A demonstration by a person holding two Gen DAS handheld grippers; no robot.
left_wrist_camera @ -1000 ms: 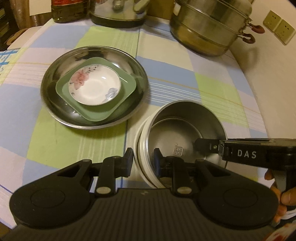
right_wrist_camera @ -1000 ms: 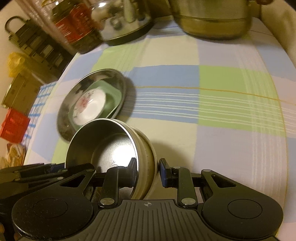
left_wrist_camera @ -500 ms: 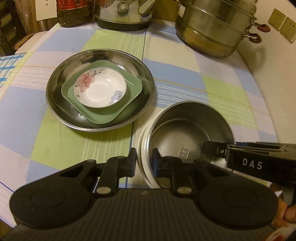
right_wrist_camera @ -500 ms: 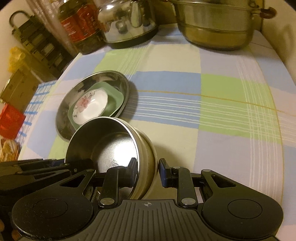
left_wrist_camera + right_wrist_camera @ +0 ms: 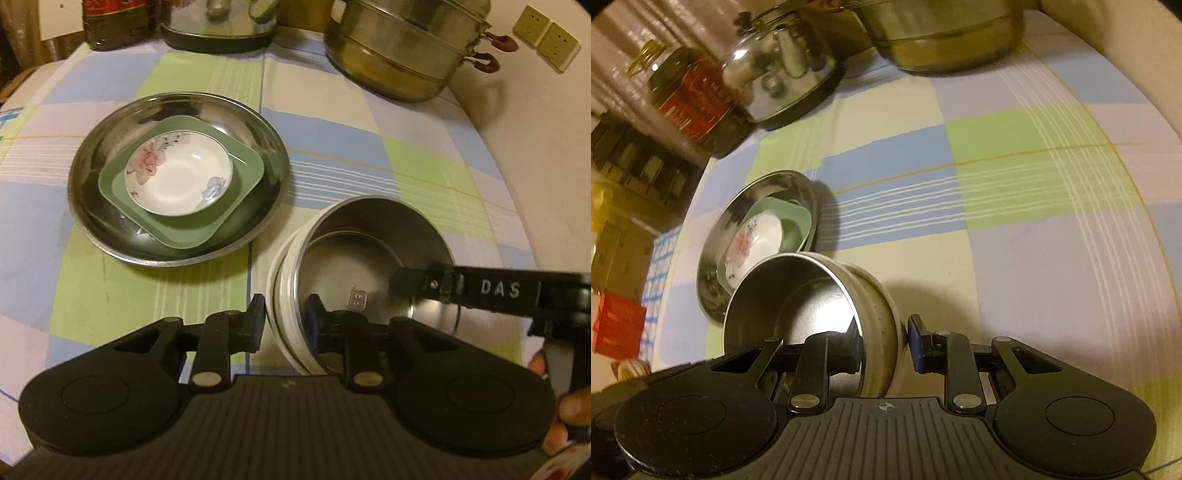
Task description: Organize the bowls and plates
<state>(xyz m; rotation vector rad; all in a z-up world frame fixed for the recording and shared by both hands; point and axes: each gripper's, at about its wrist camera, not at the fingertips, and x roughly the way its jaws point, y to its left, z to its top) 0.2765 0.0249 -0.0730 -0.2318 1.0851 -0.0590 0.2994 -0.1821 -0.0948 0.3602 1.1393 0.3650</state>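
Steel bowl (image 5: 369, 266) nested in a white bowl (image 5: 284, 317) sits clamped at opposite rims by left gripper (image 5: 284, 317) and right gripper (image 5: 884, 345) jaws; lifting level should keep them nested.

I've lifted the nested steel-and-white bowl stack (image 5: 812, 306) off the checked tablecloth (image 5: 1015, 221); right gripper (image 5: 884, 349) rolled, stack now tilted.
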